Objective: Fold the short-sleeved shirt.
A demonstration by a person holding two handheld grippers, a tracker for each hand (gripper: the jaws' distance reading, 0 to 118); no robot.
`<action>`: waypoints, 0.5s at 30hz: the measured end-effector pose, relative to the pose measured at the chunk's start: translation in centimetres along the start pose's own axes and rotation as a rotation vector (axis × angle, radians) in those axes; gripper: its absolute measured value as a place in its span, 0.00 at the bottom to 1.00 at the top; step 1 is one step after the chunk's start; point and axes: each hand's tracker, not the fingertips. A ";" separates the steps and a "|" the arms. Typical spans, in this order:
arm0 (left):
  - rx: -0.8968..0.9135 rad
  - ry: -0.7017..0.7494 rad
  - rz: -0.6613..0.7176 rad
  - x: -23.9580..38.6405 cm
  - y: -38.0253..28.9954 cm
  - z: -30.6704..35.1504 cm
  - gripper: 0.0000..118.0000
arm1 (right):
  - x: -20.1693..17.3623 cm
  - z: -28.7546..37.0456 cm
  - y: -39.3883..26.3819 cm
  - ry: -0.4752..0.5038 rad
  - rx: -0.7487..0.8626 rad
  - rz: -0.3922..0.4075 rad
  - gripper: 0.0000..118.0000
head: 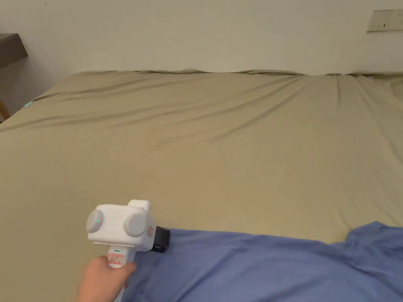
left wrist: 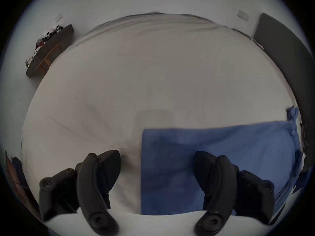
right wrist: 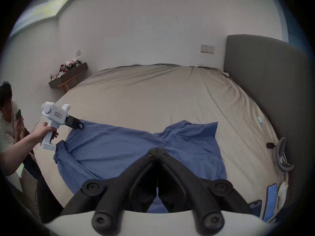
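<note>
Inspection from nearest outward. My right gripper (right wrist: 156,152) has its jaws drawn together, tips meeting over the middle of the blue short-sleeved shirt (right wrist: 119,147); whether cloth is actually pinched between them I cannot tell, since the tips hide the contact. My left gripper (left wrist: 157,156) has its jaws wide apart and holds nothing: in the left gripper view one jaw hangs over bare sheet and the other over the shirt, with the shirt's straight edge running between them. From the right gripper view, that left gripper sits well off to the left, its dark tips at the far-left corner of the shirt. The shirt lies spread on the bed (right wrist: 153,95), directly under and ahead of my right gripper, its sleeve near the left hand and a bunched crease where my right jaws meet. My judgement on progress: the garment is laid out but not yet flat or squared, no completed fold is evident, and all of the folding is left to do; this looks like the spreading and corner-taking stage. Count: one shirt, two grippers, one bed. Beyond, to the right of my right gripper, stands one grey headboard (right wrist: 265,79); far left, one dark shelf (right wrist: 68,77) on the wall, and one other person (right wrist: 6,120) sits beside the bed.
</note>
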 end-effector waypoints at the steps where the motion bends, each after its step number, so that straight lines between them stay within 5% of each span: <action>1: 0.013 -0.046 0.001 0.1 -1.0 0.1 0.81 | 0.0 -0.5 -0.1 0.003 -0.004 -0.001 0.02; 3: 0.130 -0.053 -0.012 0.4 -1.8 1.5 0.69 | -0.1 -1.3 -0.1 0.002 -0.017 0.002 0.02; 4: 0.119 -0.073 -0.035 0.7 -1.7 1.6 0.50 | 0.0 -1.6 -0.1 0.001 -0.024 0.003 0.02; 5: 0.134 -0.082 -0.044 0.6 -1.7 2.1 0.13 | 0.2 -1.9 -0.2 0.000 -0.031 0.003 0.02; 6: 0.124 -0.087 -0.034 0.9 -1.4 2.4 0.01 | 0.3 -2.2 -0.1 0.001 -0.042 0.001 0.02; 10: 0.180 -0.114 -0.060 1.7 -0.5 5.0 0.01 | 1.7 -2.4 0.4 -0.008 -0.063 -0.006 0.02; 11: 0.203 -0.142 -0.048 1.8 -0.5 6.0 0.01 | 2.4 -2.4 0.7 -0.038 -0.053 -0.016 0.15; 13: 0.243 -0.163 -0.016 1.7 -0.7 7.9 0.01 | 4.6 -3.1 1.6 -0.078 -0.070 -0.063 0.96; 15: 0.263 -0.173 -0.015 1.8 -1.1 9.2 0.01 | 6.8 -3.4 2.7 -0.134 -0.076 -0.100 0.99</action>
